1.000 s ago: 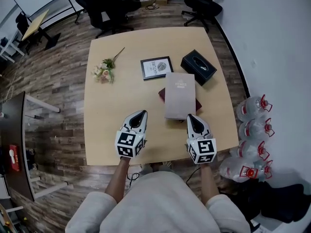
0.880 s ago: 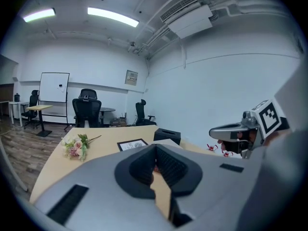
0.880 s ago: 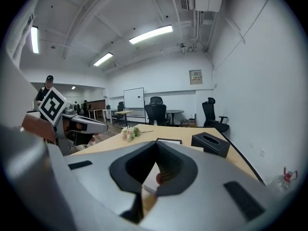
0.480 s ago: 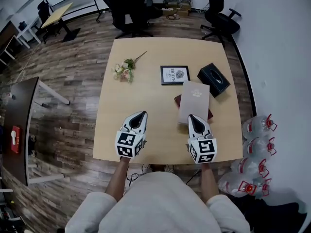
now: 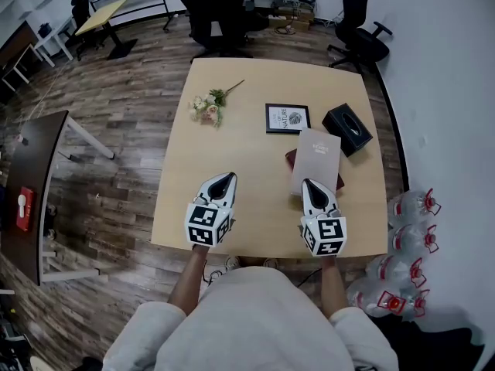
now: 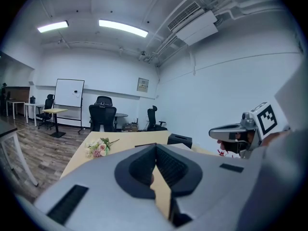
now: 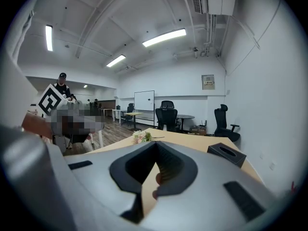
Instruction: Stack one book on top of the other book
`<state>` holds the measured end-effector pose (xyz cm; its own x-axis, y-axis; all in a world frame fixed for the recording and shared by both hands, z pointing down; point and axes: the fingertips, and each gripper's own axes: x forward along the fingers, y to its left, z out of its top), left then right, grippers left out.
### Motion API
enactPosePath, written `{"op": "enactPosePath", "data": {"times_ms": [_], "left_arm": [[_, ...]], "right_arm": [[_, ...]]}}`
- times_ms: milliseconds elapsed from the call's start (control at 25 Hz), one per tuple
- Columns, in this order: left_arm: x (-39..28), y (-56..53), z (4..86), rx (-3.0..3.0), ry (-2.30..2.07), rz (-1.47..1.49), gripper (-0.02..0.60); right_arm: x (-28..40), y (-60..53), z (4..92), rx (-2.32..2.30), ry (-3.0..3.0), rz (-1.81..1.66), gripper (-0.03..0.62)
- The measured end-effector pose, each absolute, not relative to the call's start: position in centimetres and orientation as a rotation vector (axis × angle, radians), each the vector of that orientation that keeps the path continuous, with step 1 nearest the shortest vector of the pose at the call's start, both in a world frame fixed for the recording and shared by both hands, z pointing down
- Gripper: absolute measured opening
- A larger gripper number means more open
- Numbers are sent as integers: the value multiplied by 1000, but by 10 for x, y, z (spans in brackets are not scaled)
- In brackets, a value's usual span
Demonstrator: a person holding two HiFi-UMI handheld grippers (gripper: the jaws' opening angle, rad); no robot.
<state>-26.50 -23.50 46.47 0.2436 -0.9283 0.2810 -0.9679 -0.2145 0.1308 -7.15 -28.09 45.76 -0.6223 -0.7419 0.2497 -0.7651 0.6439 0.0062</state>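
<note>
A grey book (image 5: 315, 159) lies on top of a dark red book (image 5: 291, 158) on the right half of the light wooden table (image 5: 232, 153); only the red book's edges show beneath it. My right gripper (image 5: 312, 185) hovers shut and empty at the grey book's near end. My left gripper (image 5: 224, 179) is shut and empty over bare table, well left of the books. In the left gripper view the jaws (image 6: 155, 147) are pressed together; in the right gripper view the jaws (image 7: 155, 147) are likewise closed on nothing.
A small bunch of flowers (image 5: 209, 108) lies at the far left of the table, a framed picture (image 5: 287, 118) and a black tissue box (image 5: 347, 129) beyond the books. Water bottles (image 5: 410, 207) stand on the floor to the right. Office chairs (image 5: 219, 14) stand past the far edge.
Both grippers have drawn back toward the table's near edge and risen slightly, still shut. The view has pulled away, so the table looks smaller. The books have not moved.
</note>
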Motion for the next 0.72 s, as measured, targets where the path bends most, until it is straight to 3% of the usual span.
{"op": "enactPosePath", "data": {"times_ms": [720], "left_arm": [[-262, -230, 467, 2250, -1756, 193, 11]], "right_arm": [[-71, -274, 461, 1228, -2617, 129, 3]]}}
